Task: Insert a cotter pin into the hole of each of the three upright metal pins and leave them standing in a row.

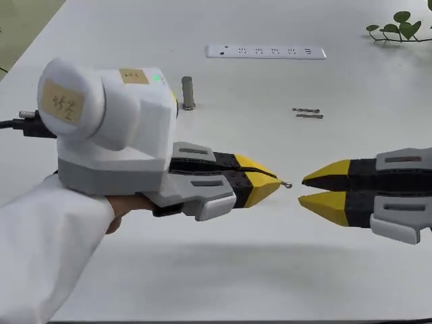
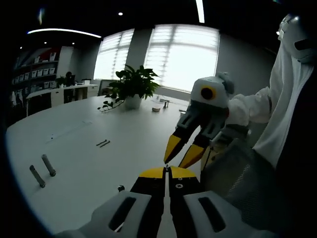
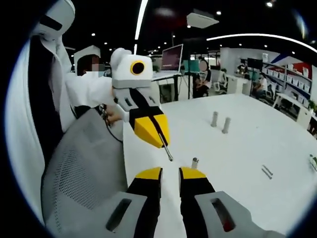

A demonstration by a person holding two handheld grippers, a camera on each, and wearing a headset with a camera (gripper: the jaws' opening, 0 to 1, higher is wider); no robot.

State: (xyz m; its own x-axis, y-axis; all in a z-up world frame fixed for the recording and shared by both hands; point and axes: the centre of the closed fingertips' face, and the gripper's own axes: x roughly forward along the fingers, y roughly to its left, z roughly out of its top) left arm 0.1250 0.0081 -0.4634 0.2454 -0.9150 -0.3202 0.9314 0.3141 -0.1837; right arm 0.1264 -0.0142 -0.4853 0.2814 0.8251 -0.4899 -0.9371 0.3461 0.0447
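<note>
Above the white table (image 1: pixel 223 270) we hold the left gripper (image 1: pixel 273 183) opposite the right gripper (image 1: pixel 302 190), whose jaws stand narrowly parted. The left gripper clamps a cotter pin (image 1: pixel 285 183), which lies lengthwise along its jaws, tip pointing at the right gripper just beside it.

- Your head camera looks forward and down at the white table (image 1: pixel 223 270) from above. It is close to both grippers. The left gripper (image 1: pixel 278 183) comes in from the left and the right gripper (image 1: pixel 302 189) from the right.
- The left gripper view sits low over the table. It looks along its own jaws at the right gripper, very near, with the windows (image 2: pixel 183 54) far behind.
- The right gripper view looks the other way, back at the left gripper and at you in your chair (image 3: pixel 79 168).
- So the two gripper cameras face each other.
- All three views share the two loose cotter pins (image 1: pixel 307 113) lying on the table.
</note>
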